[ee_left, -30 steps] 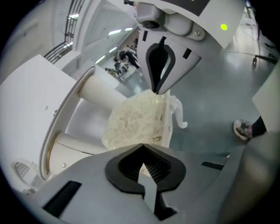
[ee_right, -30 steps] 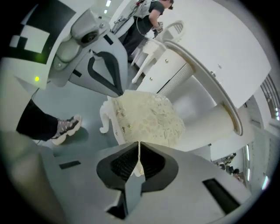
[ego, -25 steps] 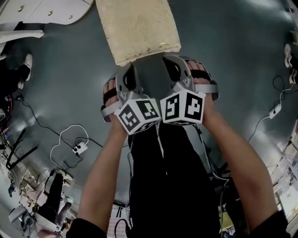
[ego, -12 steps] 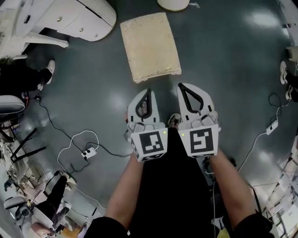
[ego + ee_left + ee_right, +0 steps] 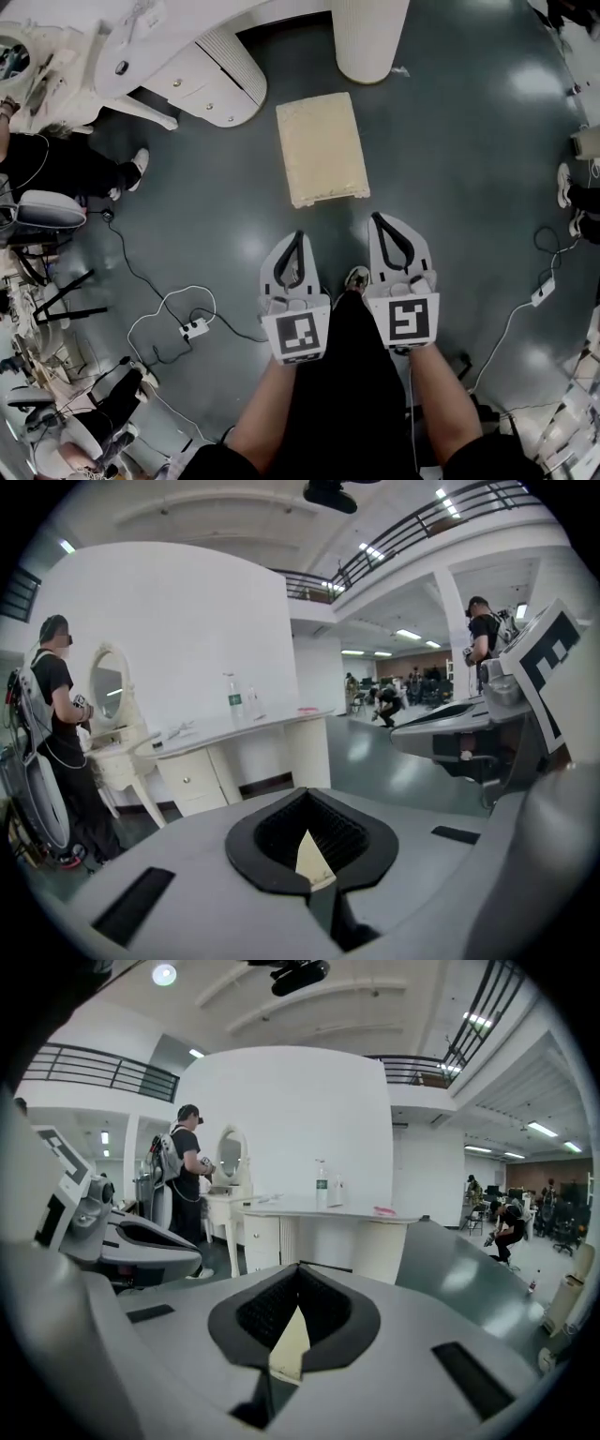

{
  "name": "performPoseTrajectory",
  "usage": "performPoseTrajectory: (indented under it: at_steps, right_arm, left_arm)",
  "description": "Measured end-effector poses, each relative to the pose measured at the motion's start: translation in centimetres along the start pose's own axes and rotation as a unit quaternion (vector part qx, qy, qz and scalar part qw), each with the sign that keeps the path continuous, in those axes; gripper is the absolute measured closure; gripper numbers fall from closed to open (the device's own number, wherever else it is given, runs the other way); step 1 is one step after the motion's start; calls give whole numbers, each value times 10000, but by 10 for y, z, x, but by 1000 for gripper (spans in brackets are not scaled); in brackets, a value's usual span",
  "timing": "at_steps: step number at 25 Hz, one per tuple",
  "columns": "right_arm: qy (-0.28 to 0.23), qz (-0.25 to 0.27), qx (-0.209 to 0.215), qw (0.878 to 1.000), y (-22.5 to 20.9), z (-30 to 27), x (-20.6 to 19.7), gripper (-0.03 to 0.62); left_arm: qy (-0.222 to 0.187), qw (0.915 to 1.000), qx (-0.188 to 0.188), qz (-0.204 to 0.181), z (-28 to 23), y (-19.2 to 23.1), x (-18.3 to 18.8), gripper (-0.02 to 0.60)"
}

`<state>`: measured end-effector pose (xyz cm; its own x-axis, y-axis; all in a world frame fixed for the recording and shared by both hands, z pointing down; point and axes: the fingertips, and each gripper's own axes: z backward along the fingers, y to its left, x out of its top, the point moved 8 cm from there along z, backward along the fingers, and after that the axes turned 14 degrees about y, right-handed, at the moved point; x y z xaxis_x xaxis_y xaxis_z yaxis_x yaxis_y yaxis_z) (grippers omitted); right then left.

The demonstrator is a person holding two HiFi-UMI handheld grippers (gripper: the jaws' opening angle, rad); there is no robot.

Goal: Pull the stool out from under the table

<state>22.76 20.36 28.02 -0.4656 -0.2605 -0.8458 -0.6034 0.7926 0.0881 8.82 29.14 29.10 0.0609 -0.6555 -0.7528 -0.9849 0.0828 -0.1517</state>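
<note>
The stool [image 5: 322, 148], a cream rectangular cushion seen from above, stands on the dark floor in front of the white table [image 5: 211, 58] and its round pedestal [image 5: 370, 37]. My left gripper [image 5: 298, 236] and right gripper [image 5: 380, 219] are held side by side near the person's body, a short way before the stool's near edge and apart from it. Both are shut with nothing in them. In the left gripper view the closed gripper [image 5: 306, 795] shows a cream sliver of stool [image 5: 313, 860] through its gap; the right gripper [image 5: 300, 1269] shows the same sliver of stool [image 5: 291, 1344].
A power strip [image 5: 194, 328] with looped cable lies on the floor at left, another strip [image 5: 542, 292] at right. A person [image 5: 75, 169] stands by a dressing table [image 5: 117, 757] at left. Shoes [image 5: 565, 185] sit at the right edge.
Both grippers have drawn back from the stool's near edge toward the body. The view has pulled back, so the stool looks smaller and the table has come into view.
</note>
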Motion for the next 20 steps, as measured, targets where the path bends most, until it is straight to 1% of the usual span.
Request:
performPoseTrajectory:
  at_steps: [2,4,7,8,11,12,15,16,18,20]
  right_arm:
    - [-161,-158,-97,9997,-5,6,15,588]
    - [-216,-167,-178,9995,-7,10,29,588]
    - [-295,-238,-273,9989,-6,15,52,588]
    - [-369,-240,-303,9986,-5,19,62,588]
    - [-604,-134,-395,9973,0,38,98,588]
    - [-670,-111,-442,9967,1,45,110,588]
    - [-877,-220,-636,9939,5,64,146,588]
    - [-958,-250,-680,9928,8,70,157,588]
    - [-1073,-174,-706,9916,14,81,178,588]
    - [-1109,57,-738,9911,20,91,195,588]
  left_arm:
    - [-222,9997,-32,50,5,4,16,575]
    - [-240,9996,-155,-50,9,6,30,575]
    - [-557,9980,-261,-108,22,13,56,575]
    - [-642,9975,-299,-64,28,17,65,575]
    - [-1060,9931,-408,277,52,33,98,575]
    - [-1174,9919,-420,255,59,39,109,575]
    - [-1397,9892,-388,-208,78,54,138,575]
    - [-1493,9876,-393,-272,85,58,147,575]
    - [-1747,9835,-428,-209,102,66,162,575]
    - [-1962,9794,-477,-85,118,73,175,575]
